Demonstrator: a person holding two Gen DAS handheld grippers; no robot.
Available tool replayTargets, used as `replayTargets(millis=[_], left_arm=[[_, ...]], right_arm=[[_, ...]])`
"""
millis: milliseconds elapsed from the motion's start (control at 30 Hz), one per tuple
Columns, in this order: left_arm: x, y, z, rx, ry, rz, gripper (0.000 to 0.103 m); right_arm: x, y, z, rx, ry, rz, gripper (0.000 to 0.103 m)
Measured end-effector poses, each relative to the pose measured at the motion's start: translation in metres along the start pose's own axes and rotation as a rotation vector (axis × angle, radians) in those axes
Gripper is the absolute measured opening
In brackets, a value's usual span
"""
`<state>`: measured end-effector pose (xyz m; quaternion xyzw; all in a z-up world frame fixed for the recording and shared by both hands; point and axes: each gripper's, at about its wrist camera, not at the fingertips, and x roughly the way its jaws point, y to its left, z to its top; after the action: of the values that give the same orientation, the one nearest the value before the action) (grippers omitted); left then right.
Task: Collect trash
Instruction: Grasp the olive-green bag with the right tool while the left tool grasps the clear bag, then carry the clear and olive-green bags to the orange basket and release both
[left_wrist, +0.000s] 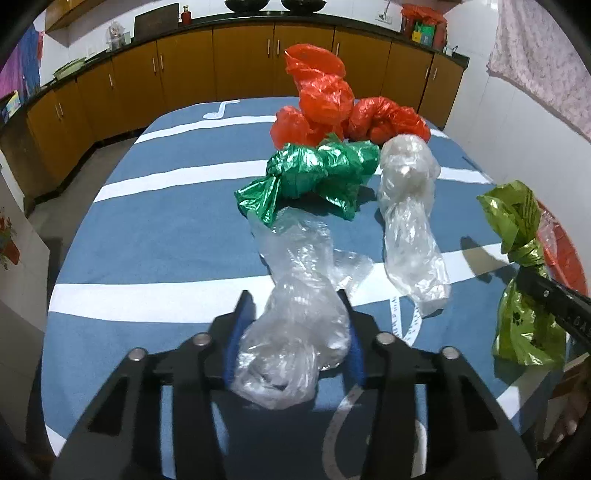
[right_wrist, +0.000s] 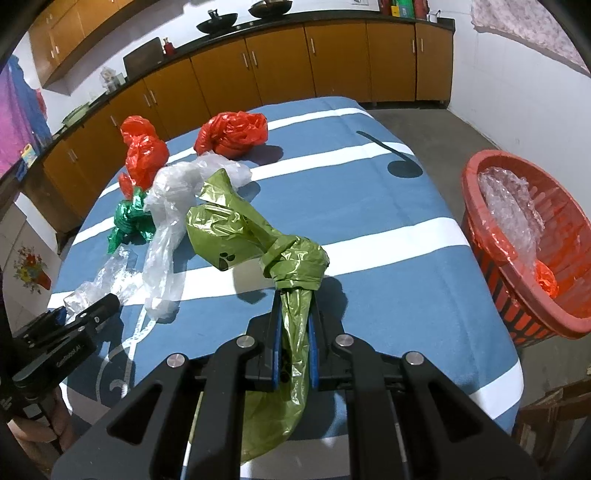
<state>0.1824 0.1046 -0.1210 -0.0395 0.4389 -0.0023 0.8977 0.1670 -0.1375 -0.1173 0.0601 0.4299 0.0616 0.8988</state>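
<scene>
My left gripper (left_wrist: 295, 299) is shut on a crumpled clear plastic bag (left_wrist: 295, 325) lying on the blue striped table cover (left_wrist: 166, 229). My right gripper (right_wrist: 293, 306) is shut on an olive-green bag (right_wrist: 258, 240) and holds it above the table; that bag also shows in the left wrist view (left_wrist: 521, 229). A second clear bag (left_wrist: 410, 206), a green foil bag (left_wrist: 314, 173) and red bags (left_wrist: 325, 96) lie further back. A red basket (right_wrist: 476, 221) lined with red plastic stands right of the table and holds clear and red trash.
Brown cabinets (left_wrist: 240, 62) with a dark counter run along the far wall. A white wall (right_wrist: 517, 103) is on the right behind the basket. The left gripper shows at the lower left of the right wrist view (right_wrist: 92, 314).
</scene>
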Motion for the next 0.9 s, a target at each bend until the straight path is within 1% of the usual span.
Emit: replayTargets(millis=[67,300,467,633,900], left_arm=[[-0.006,0.002,0.001,-0.004,-0.02,-0.002,0.038],[-0.036,0.012,0.007,-0.041,-0.095,-0.004,0.038],[-0.057,0.015,0.015,-0.064,-0.14,-0.025,0.038],[-0.074,0.01,0.023,-0.057,-0.184,-0.049,0.038],[-0.093,-0.01,0.034,-0.029,-0.24,-0.09,0.038]], right_arm=[[-0.005,0.001,0.001,0.001,-0.011,0.004,0.012],[-0.021,0.005,0.007,-0.001,-0.051,0.022,0.012],[-0.03,0.006,0.009,-0.005,-0.067,0.031,0.012],[-0.038,0.002,0.011,0.004,-0.087,0.03,0.012],[-0.052,-0.011,0.013,0.033,-0.121,0.021,0.012]])
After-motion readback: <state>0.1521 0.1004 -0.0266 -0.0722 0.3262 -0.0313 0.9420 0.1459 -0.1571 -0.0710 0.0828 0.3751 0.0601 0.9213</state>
